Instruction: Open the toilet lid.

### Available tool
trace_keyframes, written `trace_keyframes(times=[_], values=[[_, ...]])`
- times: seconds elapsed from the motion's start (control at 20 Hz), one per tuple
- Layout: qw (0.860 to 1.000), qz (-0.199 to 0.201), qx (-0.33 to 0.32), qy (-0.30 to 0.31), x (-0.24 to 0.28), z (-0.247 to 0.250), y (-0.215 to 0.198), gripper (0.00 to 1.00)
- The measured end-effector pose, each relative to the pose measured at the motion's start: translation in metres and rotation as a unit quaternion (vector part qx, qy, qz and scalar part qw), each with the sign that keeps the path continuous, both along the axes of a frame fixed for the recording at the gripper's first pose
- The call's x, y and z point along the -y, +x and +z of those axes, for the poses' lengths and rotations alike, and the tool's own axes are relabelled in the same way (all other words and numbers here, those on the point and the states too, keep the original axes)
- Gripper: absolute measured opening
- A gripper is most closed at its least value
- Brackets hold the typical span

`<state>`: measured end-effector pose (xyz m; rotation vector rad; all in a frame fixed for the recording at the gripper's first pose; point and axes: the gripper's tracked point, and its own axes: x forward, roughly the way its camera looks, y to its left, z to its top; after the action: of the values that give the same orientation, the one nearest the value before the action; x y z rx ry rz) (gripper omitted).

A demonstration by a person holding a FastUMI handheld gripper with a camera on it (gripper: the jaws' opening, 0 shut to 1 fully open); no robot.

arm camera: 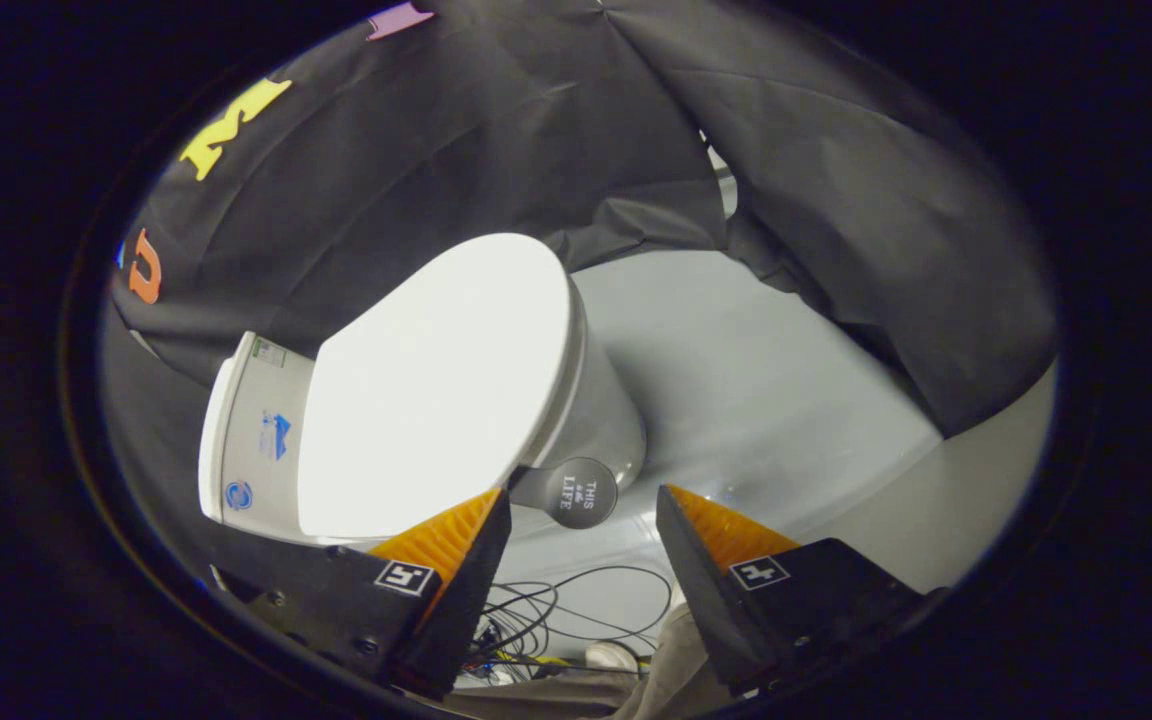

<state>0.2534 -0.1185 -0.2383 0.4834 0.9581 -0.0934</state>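
A white toilet stands on the grey floor, seen tilted from above. Its closed lid (441, 385) is flat and bright, lying over the bowl (601, 410), with the cistern (256, 440) behind it. My gripper (583, 505) is open, with nothing between its fingers. The left fingertip (481, 510) hangs over the lid's near side edge; I cannot tell whether it touches. A grey round handle (576, 492) sticks out at the toilet's side, just ahead of the gap between the fingers.
Black cloth (836, 200) drapes around the toilet at the back and right. The grey floor (766, 400) spreads to the right of the bowl. Loose cables (556, 610) lie below the fingers, beside a trouser leg and a shoe (611, 655).
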Motion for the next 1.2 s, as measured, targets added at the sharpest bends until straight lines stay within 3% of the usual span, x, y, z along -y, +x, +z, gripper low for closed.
trace_keyframes(times=[0.2, 0.4, 0.6, 0.85, 0.95, 1.05, 1.2], values=[[0.999, 0.003, -0.006, 0.04, -0.003, -0.013, 0.004, 0.78], [0.998, 0.009, 0.01, 0.068, -0.008, -0.015, 0.015, 0.75], [0.996, 0.024, -0.002, 0.089, -0.018, -0.025, 0.015, 0.62], [0.993, 0.005, 0.013, 0.114, -0.012, -0.02, 0.018, 0.51], [0.992, -0.007, 0.025, 0.123, -0.008, -0.013, 0.021, 0.43], [0.988, -0.028, 0.033, 0.148, -0.011, -0.006, 0.023, 0.28], [0.987, -0.031, 0.036, 0.152, -0.007, -0.007, 0.024, 0.22]])
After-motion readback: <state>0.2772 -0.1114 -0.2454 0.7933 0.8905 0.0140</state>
